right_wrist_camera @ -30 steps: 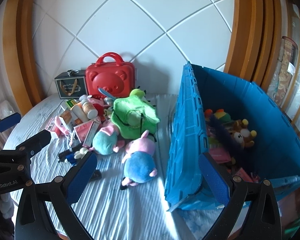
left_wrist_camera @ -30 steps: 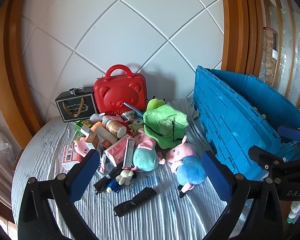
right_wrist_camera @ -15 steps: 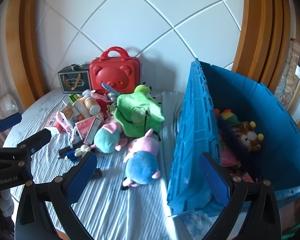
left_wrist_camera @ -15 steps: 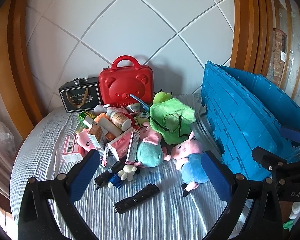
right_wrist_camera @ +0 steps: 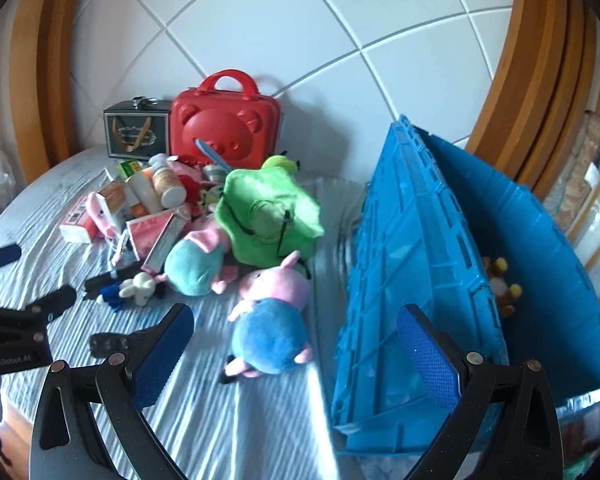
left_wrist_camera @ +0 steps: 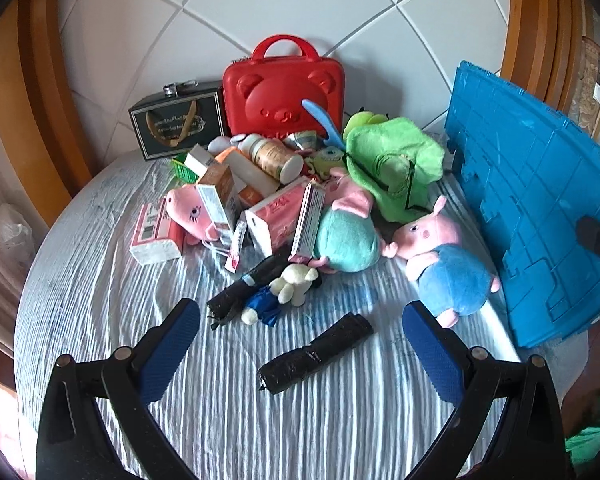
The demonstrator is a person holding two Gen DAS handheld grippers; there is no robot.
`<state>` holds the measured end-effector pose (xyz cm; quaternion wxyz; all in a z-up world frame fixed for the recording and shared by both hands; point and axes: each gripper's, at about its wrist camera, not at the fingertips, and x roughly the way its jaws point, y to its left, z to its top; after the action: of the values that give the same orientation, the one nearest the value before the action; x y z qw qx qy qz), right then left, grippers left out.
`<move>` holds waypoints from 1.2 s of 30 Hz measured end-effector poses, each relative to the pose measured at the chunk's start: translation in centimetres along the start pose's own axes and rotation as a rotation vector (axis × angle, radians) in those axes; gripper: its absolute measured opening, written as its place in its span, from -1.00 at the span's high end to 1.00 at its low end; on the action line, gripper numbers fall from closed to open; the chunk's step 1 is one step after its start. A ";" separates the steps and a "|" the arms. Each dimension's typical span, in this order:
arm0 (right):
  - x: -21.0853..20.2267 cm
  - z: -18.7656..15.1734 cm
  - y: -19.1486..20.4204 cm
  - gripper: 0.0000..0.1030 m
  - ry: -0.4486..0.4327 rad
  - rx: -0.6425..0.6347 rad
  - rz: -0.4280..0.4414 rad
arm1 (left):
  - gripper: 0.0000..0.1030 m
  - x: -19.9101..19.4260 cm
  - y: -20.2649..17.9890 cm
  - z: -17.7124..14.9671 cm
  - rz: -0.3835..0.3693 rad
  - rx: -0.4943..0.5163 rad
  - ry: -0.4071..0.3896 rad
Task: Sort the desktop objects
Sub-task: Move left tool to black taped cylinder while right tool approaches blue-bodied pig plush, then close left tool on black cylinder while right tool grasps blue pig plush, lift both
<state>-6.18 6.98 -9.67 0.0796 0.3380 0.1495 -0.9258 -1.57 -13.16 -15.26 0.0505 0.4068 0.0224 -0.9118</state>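
Currently: right gripper [right_wrist_camera: 288, 354], jaws spread and empty, above blue-bodied pink pig plush [right_wrist_camera: 270, 320] (soft). Straddle its body squarely before closing. Left gripper [left_wrist_camera: 300, 350] likewise spread, empty.

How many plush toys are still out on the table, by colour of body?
Blue-bodied pig plush: 1
Teal-bodied pig plush: 1
Pink pig plush: 1
Green plush: 1
Small white plush in blue: 1
Small green one-eyed plush: 1
Total: 6
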 end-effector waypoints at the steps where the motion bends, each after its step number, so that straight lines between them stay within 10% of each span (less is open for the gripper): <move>1: -0.1 0.0 0.2 -1.00 -0.004 0.000 0.013 | -0.99 1.1 0.4 -0.7 0.002 0.006 0.022; 12: 6.1 -2.5 5.4 -1.00 0.114 0.051 0.212 | -0.94 8.7 0.3 -4.0 -0.068 0.088 0.176; 25: 16.2 -8.0 2.6 -1.00 0.328 0.196 0.086 | -0.76 16.4 -1.2 -6.3 -0.065 0.158 0.310; 30: 18.1 -7.6 2.7 -1.00 0.332 0.183 0.064 | 0.09 17.8 -1.5 -5.6 -0.117 0.132 0.358; 36: 20.7 -7.0 2.6 -1.00 0.353 0.161 0.007 | 0.24 19.2 -0.7 -2.6 -0.123 0.033 0.346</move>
<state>-17.02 5.88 -28.73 0.0281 0.5010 0.0854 -0.8607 -12.41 -13.65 -31.29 -0.0168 0.5562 0.0405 -0.8299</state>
